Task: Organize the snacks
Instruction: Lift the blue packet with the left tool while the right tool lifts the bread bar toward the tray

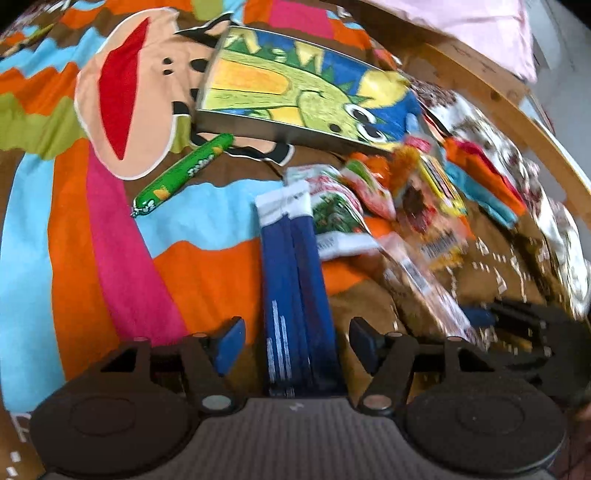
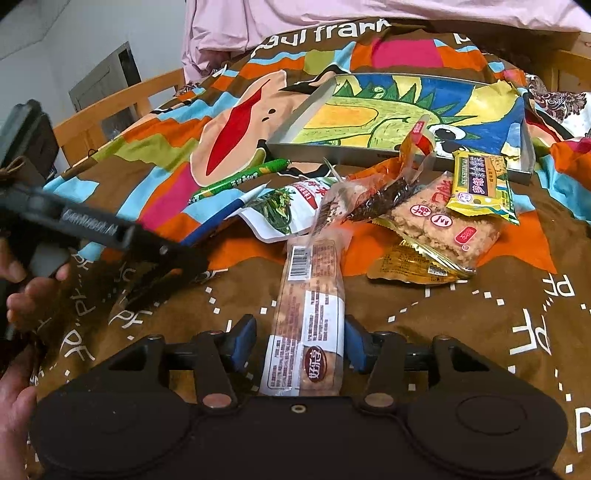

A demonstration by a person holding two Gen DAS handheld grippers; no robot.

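My left gripper [image 1: 297, 345] is open, and a pair of long dark blue sachets [image 1: 295, 280] lies between its pads, touching neither. In the right wrist view the right gripper [image 2: 300, 345] is open around a long clear cracker packet [image 2: 310, 314] that lies lengthwise on the bedspread. Past it is a heap of snacks: a green and white pouch [image 2: 284, 210], a puffed rice cake pack [image 2: 443, 229] and a yellow bar [image 2: 480, 188]. A green sausage stick [image 1: 181, 173] lies apart on the left. A shallow metal tin with a dinosaur drawing [image 2: 369, 118] stands behind the heap.
Everything rests on a bright patchwork bedspread [image 1: 92, 258] with a cartoon monkey face. A wooden bed frame [image 1: 517, 107] curves along the right, with pink bedding [image 2: 295, 14] at the back. A person's hand [image 2: 22, 299] holds the left gripper's body [image 2: 92, 229] at the left.
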